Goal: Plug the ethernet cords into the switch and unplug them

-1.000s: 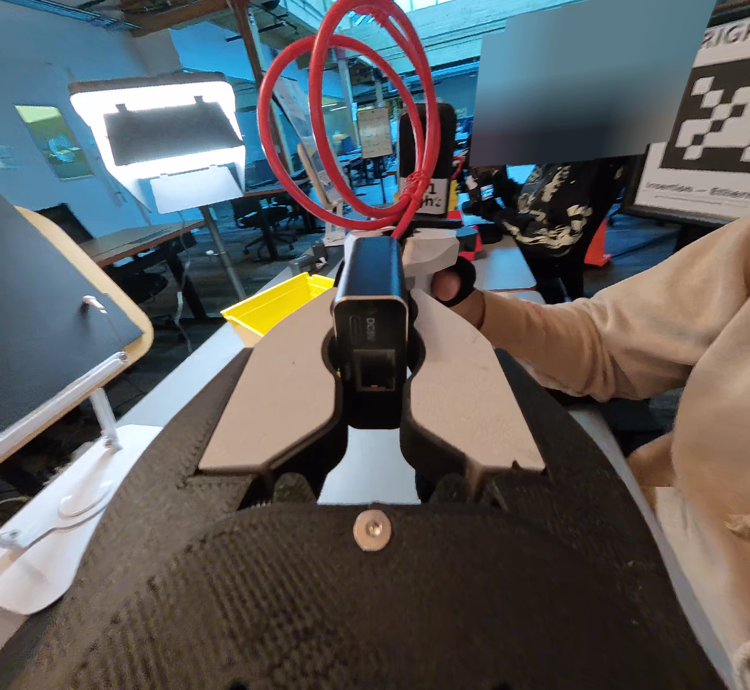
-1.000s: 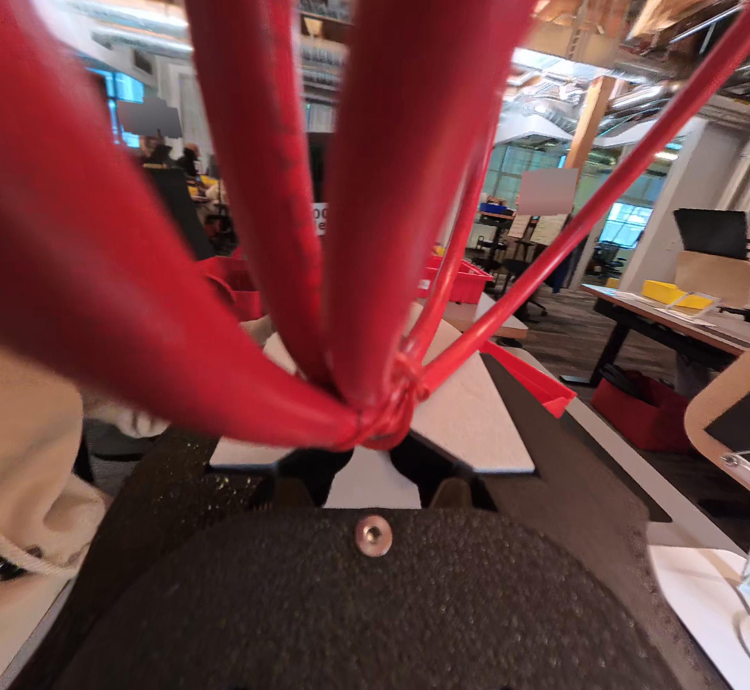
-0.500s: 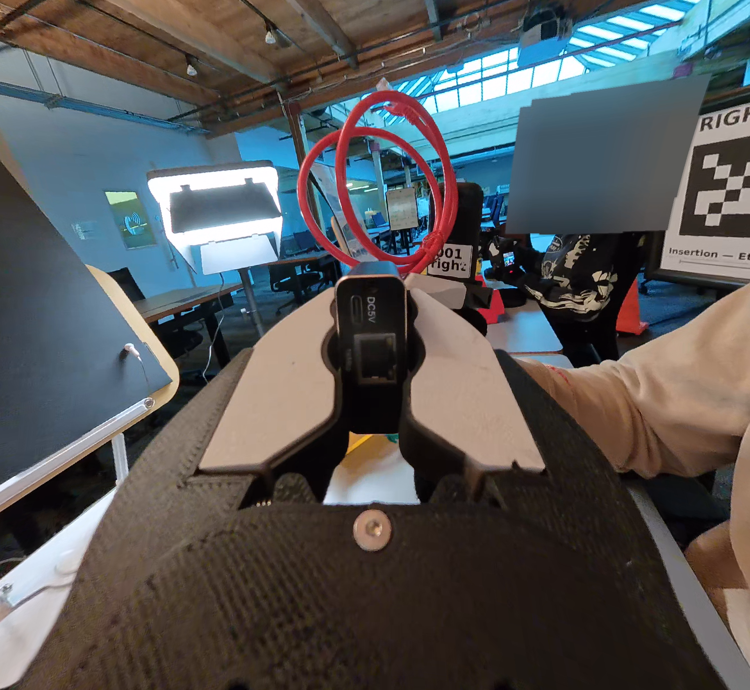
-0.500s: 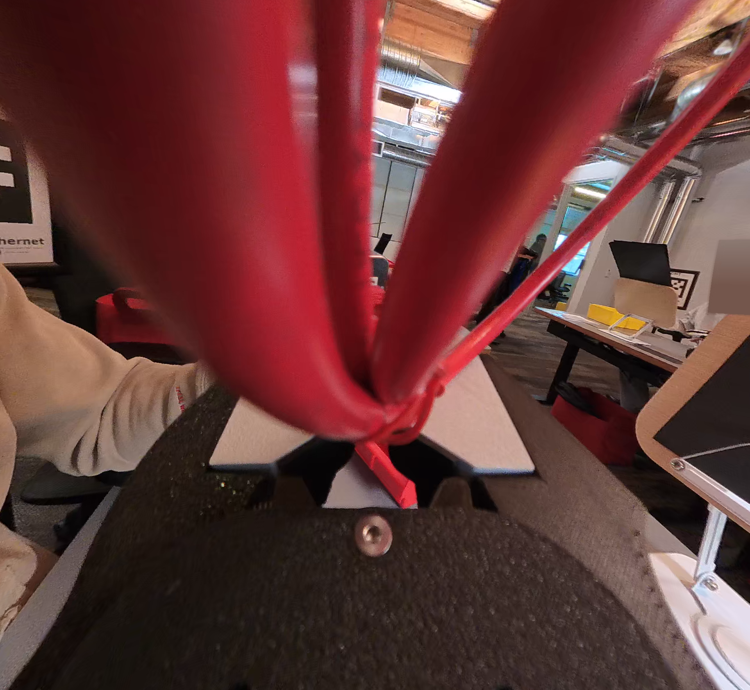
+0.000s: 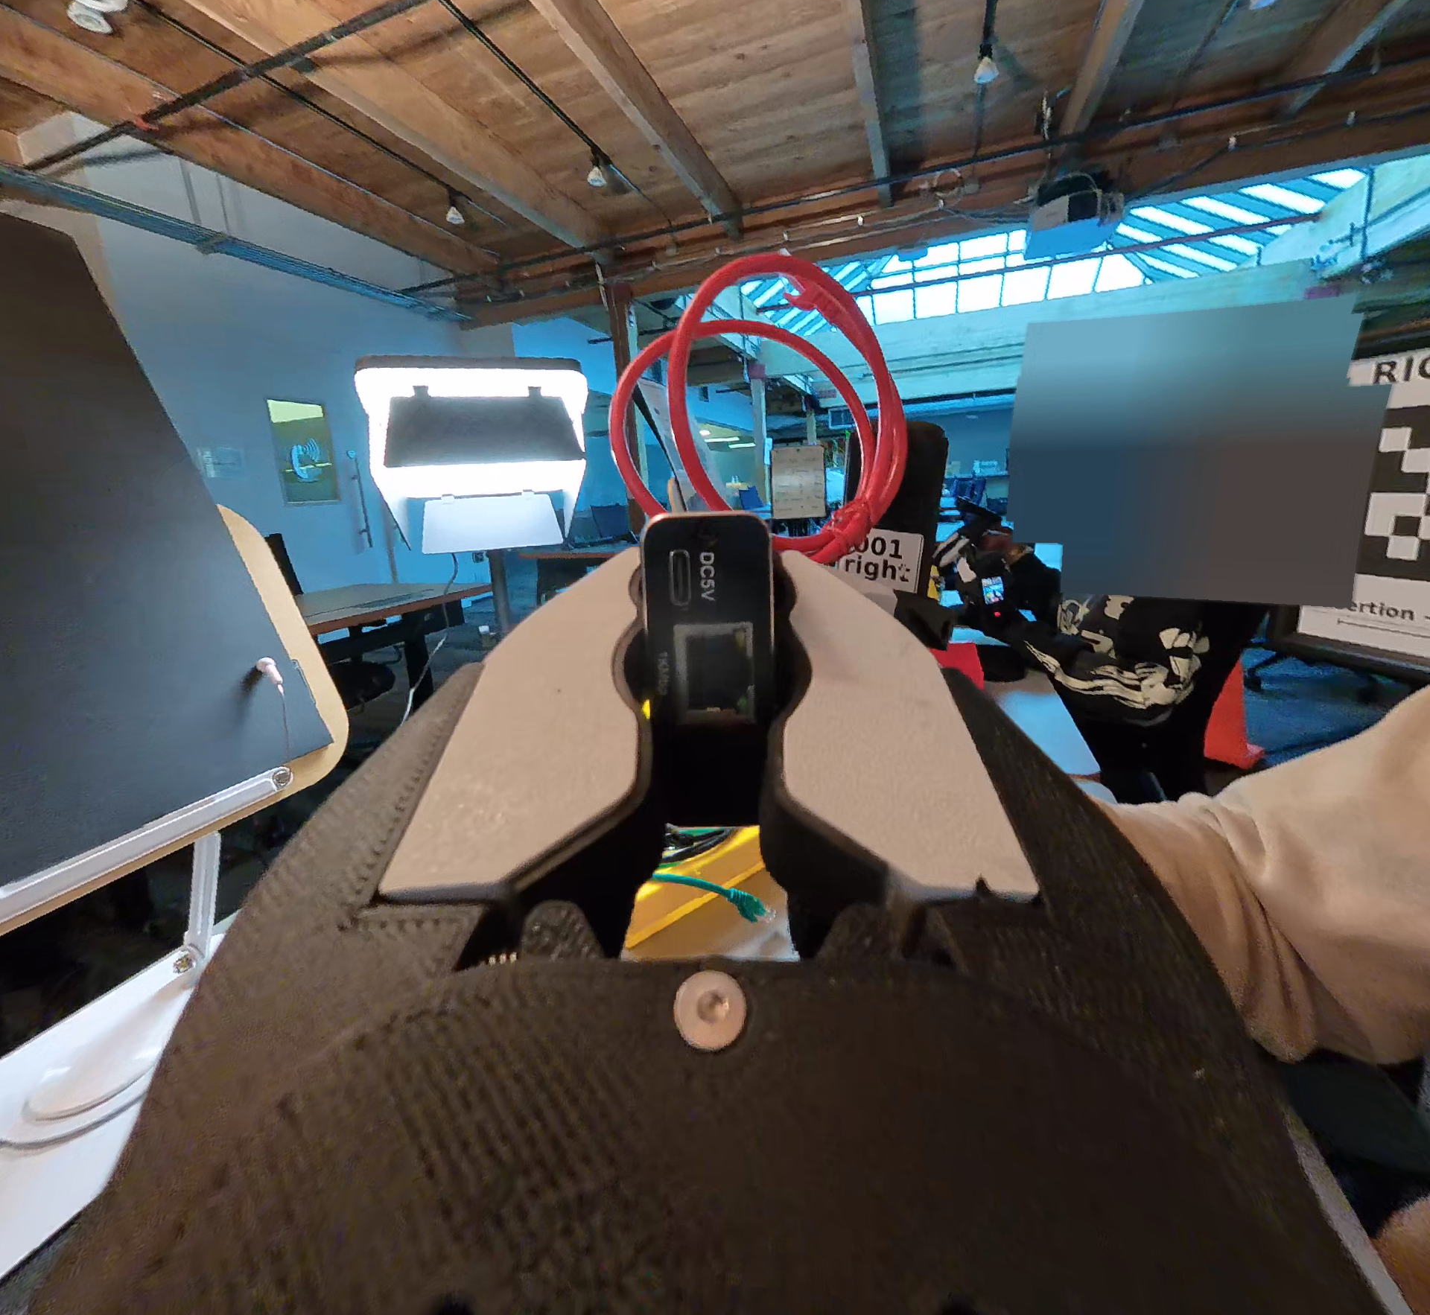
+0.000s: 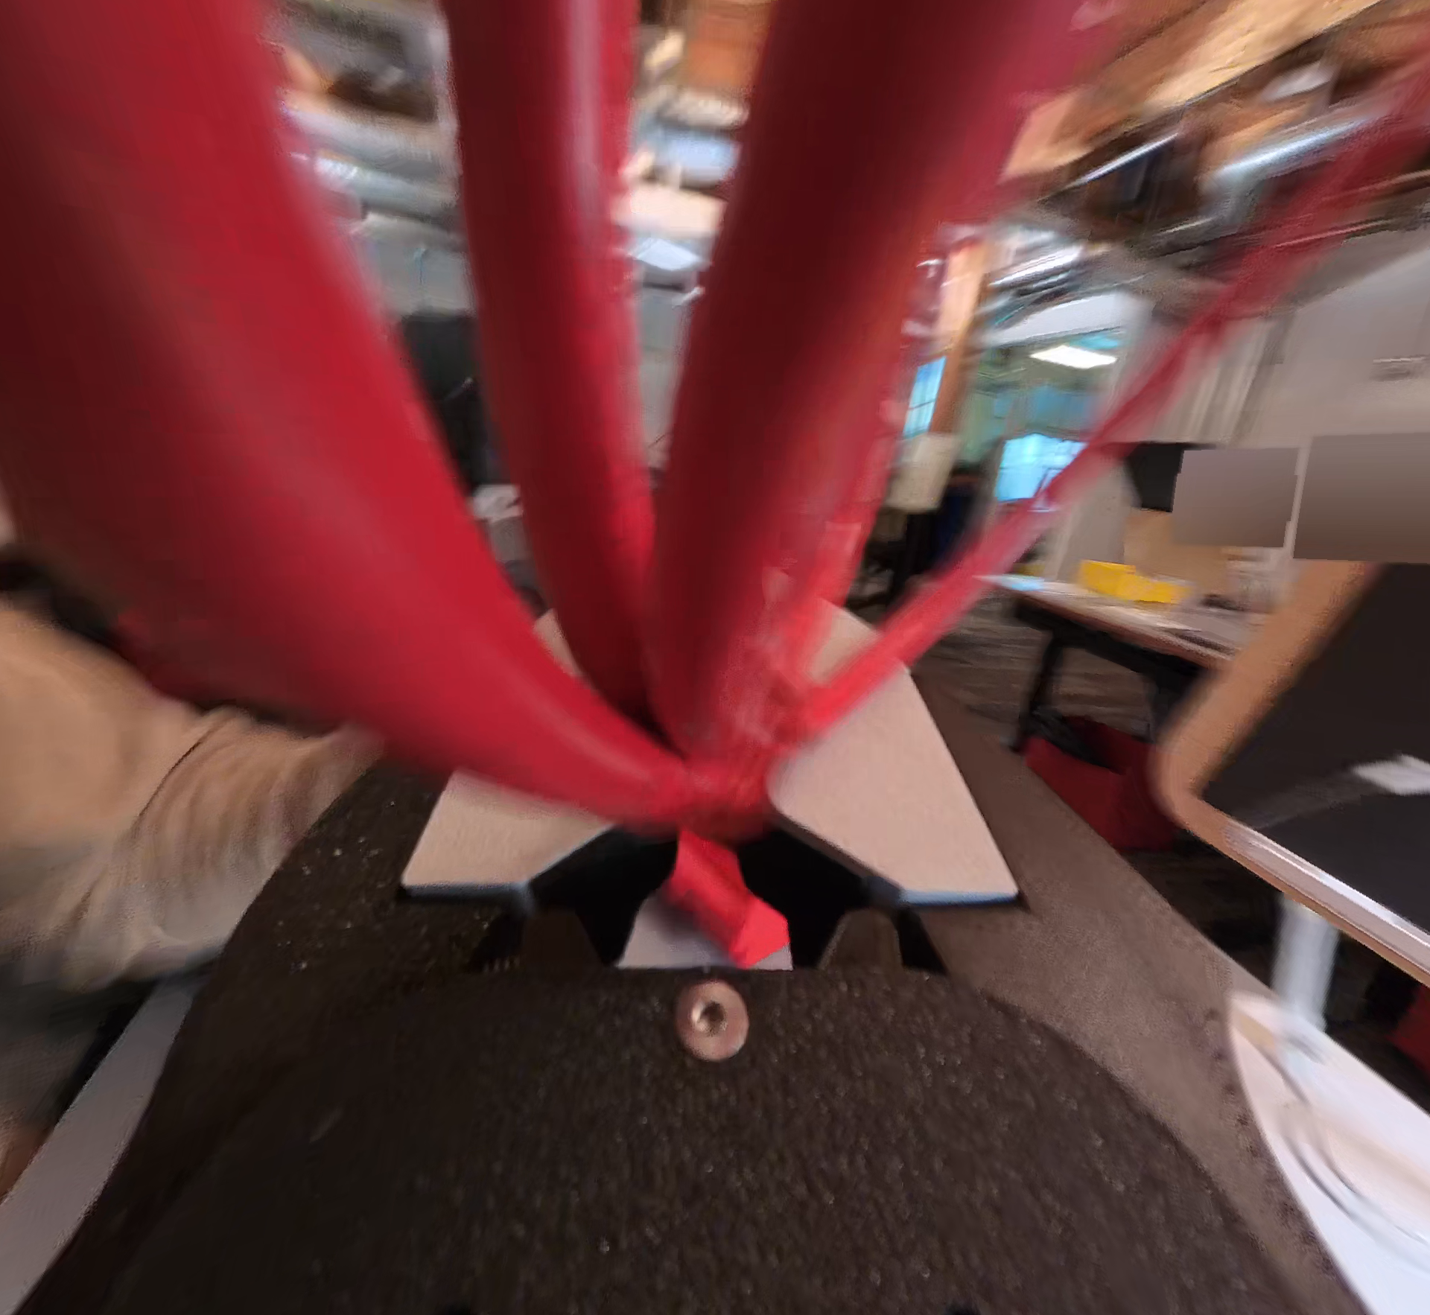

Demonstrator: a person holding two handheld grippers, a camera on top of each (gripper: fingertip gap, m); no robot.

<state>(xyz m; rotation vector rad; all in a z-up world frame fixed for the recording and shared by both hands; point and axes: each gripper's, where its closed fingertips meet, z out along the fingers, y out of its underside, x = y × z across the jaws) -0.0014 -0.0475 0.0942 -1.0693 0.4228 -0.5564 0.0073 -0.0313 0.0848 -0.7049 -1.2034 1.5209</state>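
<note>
My left gripper (image 5: pixel 708 647) is shut on a small black switch (image 5: pixel 708 628), held upright in the air with its empty ethernet port facing the camera. Beyond it the right gripper (image 5: pixel 890 566) holds a coiled red ethernet cord (image 5: pixel 762 411) up. In the right wrist view my right gripper (image 6: pixel 696 759) is shut on that red cord (image 6: pixel 542 427). The coils fan out close to the lens and hide most of the view. A red plug end (image 6: pixel 727 906) hangs below the fingers. That view is motion-blurred.
A yellow bin (image 5: pixel 696 883) with a green cord end (image 5: pixel 735 903) lies below the left fingers. A tilted black board (image 5: pixel 116 543) on a white stand is at the left. A person's beige sleeve (image 5: pixel 1238 891) is at the right. A bright light panel (image 5: pixel 472 458) stands behind.
My left gripper has tilted upward with the switch, so more ceiling shows. My right gripper has swung with the red cord and its view is now blurred.
</note>
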